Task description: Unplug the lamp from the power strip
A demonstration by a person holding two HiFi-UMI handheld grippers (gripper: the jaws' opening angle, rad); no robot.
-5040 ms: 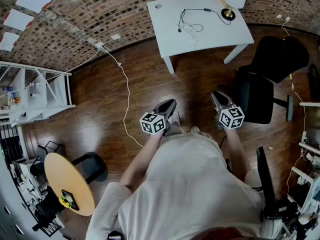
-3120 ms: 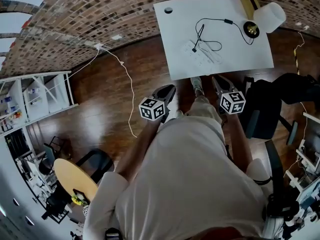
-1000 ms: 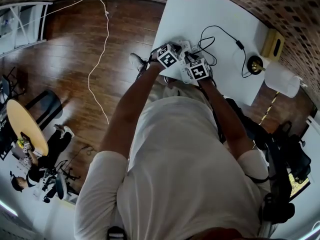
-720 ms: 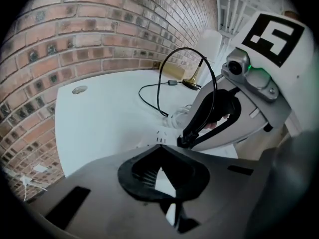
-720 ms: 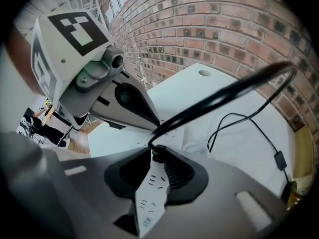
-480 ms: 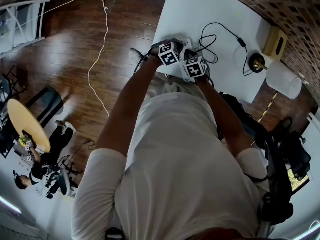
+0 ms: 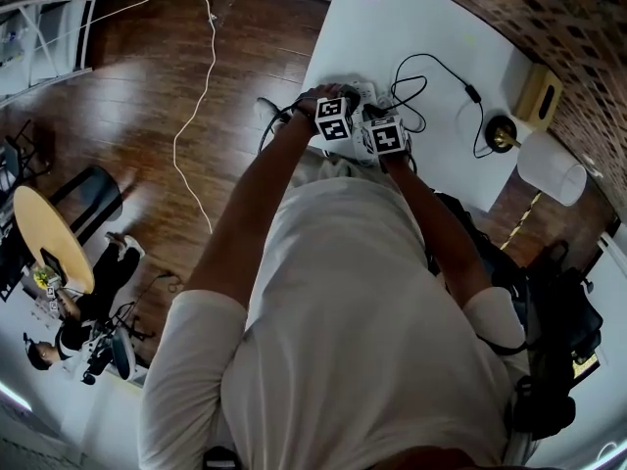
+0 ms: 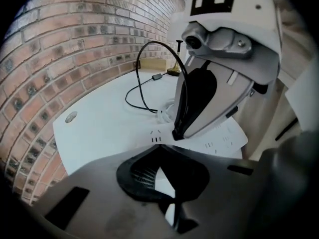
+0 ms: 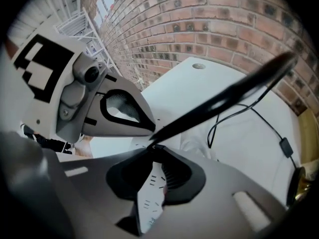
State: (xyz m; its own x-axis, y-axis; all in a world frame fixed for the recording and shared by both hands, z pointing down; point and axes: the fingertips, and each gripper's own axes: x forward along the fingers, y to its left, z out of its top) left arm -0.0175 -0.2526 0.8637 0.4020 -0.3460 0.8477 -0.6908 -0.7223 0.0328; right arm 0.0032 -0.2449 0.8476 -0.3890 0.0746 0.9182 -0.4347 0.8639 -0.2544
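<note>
Your left hand-held gripper (image 8: 159, 152), closed, bears on the power strip (image 8: 222, 139) at the bench (image 8: 99, 127) edge. Your right hand-held gripper (image 9: 152, 151) has just been closing and grips the lamp cord (image 9: 224, 99). Next, pull straight out, strip held down.

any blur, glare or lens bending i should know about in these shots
Head view: strong fisheye bows the edges of the white table, and the wood floor carries a sheen. Left gripper view: black vignette corners, brick wall curved. Right gripper view: the black cable near the lens smears into a thick, unfocused streak.
</note>
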